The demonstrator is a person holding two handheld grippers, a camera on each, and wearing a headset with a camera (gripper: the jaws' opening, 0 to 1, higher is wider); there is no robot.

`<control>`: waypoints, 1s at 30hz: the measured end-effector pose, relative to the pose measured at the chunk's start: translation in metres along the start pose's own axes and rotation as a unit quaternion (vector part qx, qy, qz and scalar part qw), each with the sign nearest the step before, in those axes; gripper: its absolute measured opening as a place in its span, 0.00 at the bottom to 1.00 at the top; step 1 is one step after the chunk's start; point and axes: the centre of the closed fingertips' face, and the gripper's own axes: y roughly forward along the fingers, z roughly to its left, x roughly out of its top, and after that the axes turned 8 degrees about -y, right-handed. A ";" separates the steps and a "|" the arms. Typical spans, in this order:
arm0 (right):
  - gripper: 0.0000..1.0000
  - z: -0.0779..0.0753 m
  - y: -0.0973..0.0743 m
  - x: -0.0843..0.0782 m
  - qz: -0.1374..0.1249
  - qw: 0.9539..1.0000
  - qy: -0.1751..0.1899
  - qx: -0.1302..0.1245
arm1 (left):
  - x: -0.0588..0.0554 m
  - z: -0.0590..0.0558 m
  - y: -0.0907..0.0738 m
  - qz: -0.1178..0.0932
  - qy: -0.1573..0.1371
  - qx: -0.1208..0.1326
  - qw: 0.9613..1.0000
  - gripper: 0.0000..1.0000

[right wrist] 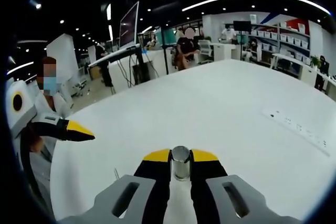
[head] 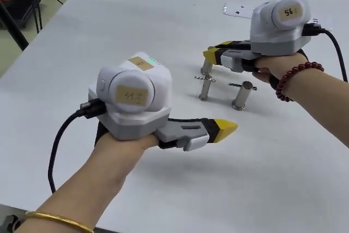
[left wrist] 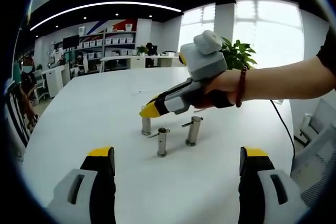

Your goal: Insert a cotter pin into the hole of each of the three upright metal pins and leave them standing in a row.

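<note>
White table spans all views.

Two grippers:
- Left gripper, lower centre of the head view: jaws spread wide, holding nothing.
- Right gripper, upper right: clamped on the rear pin.

Three metal pins stand upright, centre right: the rear pin, the middle pin and the right pin.

Two cotter pins counted: one cotter pin through the middle pin, a second cotter pin through the right pin. The jaws hide the rear pin's hole, so I cannot tell there.

Flat white strip lies at the top edge.

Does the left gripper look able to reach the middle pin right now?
Probably yes. The left gripper is open, with bare table up to the middle pin; the right gripper holds the far pin behind it, off that path.
</note>
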 end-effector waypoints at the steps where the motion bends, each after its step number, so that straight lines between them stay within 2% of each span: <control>1: 0.08 0.000 -0.001 -0.001 0.002 1.000 -0.002 -0.001 | 0.000 0.000 0.000 0.001 0.000 0.000 1.000 0.99; 13: 0.07 -0.022 -0.034 -0.018 0.017 1.000 -0.012 -0.021 | 0.002 -0.006 0.001 -0.005 0.005 -0.008 1.000 0.99; 23: 0.07 -0.029 -0.070 -0.032 0.032 0.999 -0.013 -0.037 | 0.002 -0.010 0.000 -0.001 0.019 -0.019 1.000 0.99; 30: 0.08 -0.034 -0.097 -0.049 0.041 0.998 -0.003 -0.049 | 0.003 -0.013 0.000 0.000 0.026 -0.027 0.999 0.99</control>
